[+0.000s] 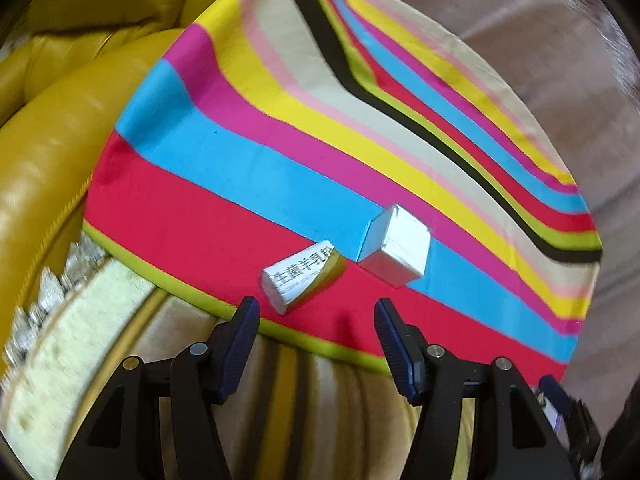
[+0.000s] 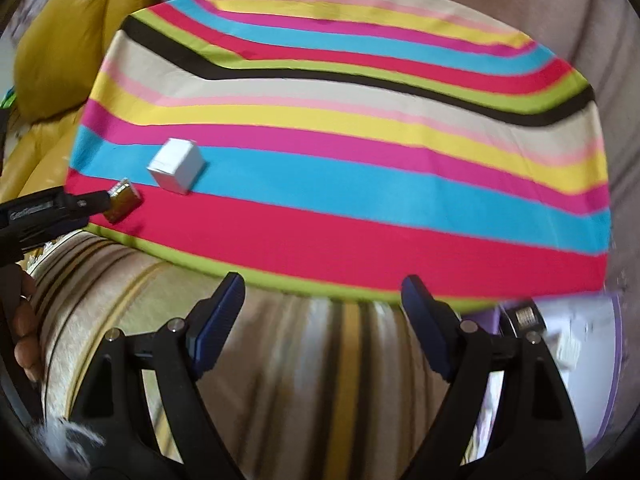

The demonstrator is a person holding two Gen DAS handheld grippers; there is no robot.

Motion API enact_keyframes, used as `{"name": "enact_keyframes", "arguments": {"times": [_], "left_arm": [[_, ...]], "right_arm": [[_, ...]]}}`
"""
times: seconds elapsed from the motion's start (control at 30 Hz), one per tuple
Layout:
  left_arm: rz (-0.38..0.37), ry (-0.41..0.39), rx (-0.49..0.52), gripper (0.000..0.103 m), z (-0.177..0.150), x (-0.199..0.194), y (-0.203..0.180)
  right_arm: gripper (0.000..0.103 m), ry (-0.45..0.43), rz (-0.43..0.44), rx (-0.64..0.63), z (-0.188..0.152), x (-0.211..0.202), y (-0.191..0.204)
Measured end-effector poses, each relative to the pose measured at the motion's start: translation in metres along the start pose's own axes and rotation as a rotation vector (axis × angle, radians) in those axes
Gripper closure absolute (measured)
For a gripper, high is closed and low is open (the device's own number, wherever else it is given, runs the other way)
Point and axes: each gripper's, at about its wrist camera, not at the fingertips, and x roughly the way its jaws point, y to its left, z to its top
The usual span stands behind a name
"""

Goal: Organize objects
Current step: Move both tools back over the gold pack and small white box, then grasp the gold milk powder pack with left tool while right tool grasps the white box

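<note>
Two small objects lie near the front left edge of a bright striped cloth [image 1: 280,128]. One is a foil packet [image 1: 302,278] with printed characters, resting on the red stripe. The other is a white box [image 1: 394,252] just right of it, on the blue stripe. My left gripper [image 1: 316,314] is open, its fingertips just short of the packet, nothing between them. In the right wrist view the packet [image 2: 122,200] and box [image 2: 176,164] sit far left. My right gripper [image 2: 323,286] is open and empty over the cloth's front edge [image 2: 320,284].
A yellow leather cushion [image 1: 48,152] lies left of the cloth. Striped beige upholstery [image 2: 280,380] runs below the front edge. A purple container [image 2: 580,340] holding items sits at the lower right. The left tool's black body [image 2: 48,210] and a hand [image 2: 24,320] show at the left.
</note>
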Motion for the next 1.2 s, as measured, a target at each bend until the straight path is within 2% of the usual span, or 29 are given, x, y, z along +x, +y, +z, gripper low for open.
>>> {"name": "enact_keyframes", "arguments": {"times": [0.07,0.13,0.23,0.27,0.3,0.47,0.57,0.73,1.0,1.13,1.2], "left_arm": [[0.060,-0.012,-0.064,0.042,0.004,0.008,-0.002],[0.090,-0.012,-0.110,0.042,0.009,0.016,-0.006],[0.153,-0.011,-0.091,0.043,0.014,0.029,-0.017],[0.167,-0.008,-0.082,0.052,0.015,0.033,-0.018],[0.180,-0.007,-0.075,0.054,0.015,0.036,-0.019],[0.137,-0.020,-0.047,0.055,0.015,0.032,-0.016],[0.104,-0.074,-0.040,0.055,0.018,0.018,-0.008],[0.106,-0.147,-0.042,0.055,0.024,0.002,0.014],[0.046,-0.122,-0.075,0.055,0.024,0.005,0.027],[0.041,-0.124,-0.063,0.055,0.021,0.003,0.023],[0.042,-0.125,-0.060,0.055,0.021,0.003,0.022]], "right_arm": [[0.020,-0.015,0.013,-0.037,0.008,0.004,0.007],[0.020,-0.028,0.022,-0.069,0.014,0.006,0.010],[0.019,-0.041,0.047,-0.121,0.022,0.012,0.015],[0.019,-0.043,0.059,-0.136,0.025,0.016,0.018],[0.019,-0.045,0.077,-0.149,0.028,0.018,0.019],[0.016,-0.064,0.165,-0.212,0.046,0.033,0.037],[0.016,-0.066,0.186,-0.244,0.057,0.044,0.053],[0.015,-0.061,0.224,-0.279,0.071,0.062,0.078],[0.013,-0.045,0.234,-0.466,0.079,0.085,0.106],[0.013,-0.022,0.251,-0.497,0.082,0.099,0.108],[0.016,-0.017,0.261,-0.493,0.084,0.103,0.109]]}}
